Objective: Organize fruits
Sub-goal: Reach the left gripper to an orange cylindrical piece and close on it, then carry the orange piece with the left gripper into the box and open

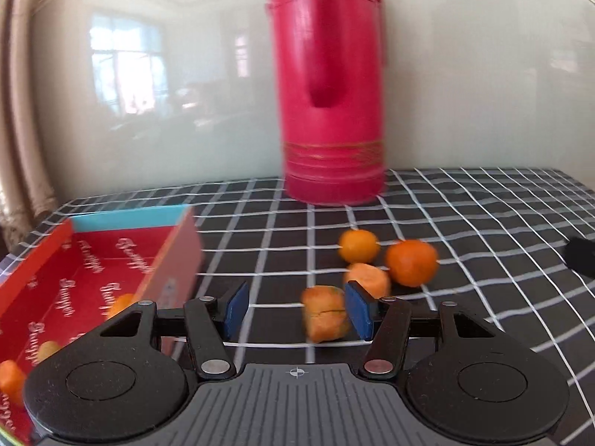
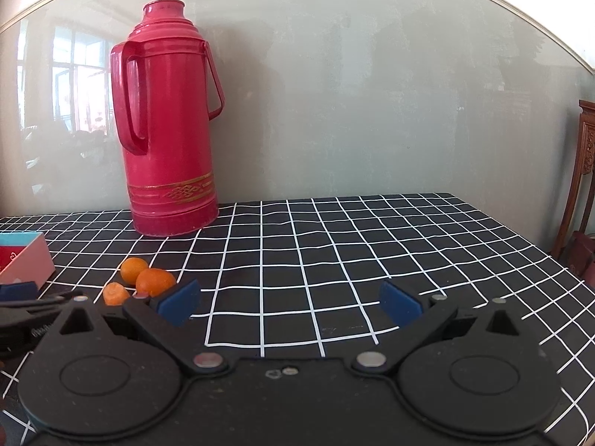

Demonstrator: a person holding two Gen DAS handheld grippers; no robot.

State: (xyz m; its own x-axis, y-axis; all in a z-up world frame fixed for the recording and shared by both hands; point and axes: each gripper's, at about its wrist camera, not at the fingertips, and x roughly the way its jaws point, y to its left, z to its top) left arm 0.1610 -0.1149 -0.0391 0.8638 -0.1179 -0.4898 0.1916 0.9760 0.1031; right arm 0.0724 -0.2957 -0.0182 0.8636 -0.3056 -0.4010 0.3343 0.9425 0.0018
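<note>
My left gripper (image 1: 295, 310) is open above the checked tablecloth. An orange fruit (image 1: 325, 312) lies between its blue pads, close to the right pad (image 1: 359, 310), and I cannot tell whether they touch. Three more orange fruits lie just beyond: one (image 1: 359, 246), one (image 1: 411, 262) and one (image 1: 368, 277). A red box (image 1: 122, 260) at the left holds several orange fruits (image 1: 121, 303). My right gripper (image 2: 290, 303) is open and empty. In its view three fruits (image 2: 154, 281) lie at the left, with the box corner (image 2: 28, 260) beyond them.
A tall red thermos (image 2: 169, 122) stands at the back of the table against a glossy wall; it also shows in the left wrist view (image 1: 329, 85). The black tablecloth with white grid (image 2: 353, 252) stretches right. A carved wooden chair (image 2: 584, 186) stands past the right table edge.
</note>
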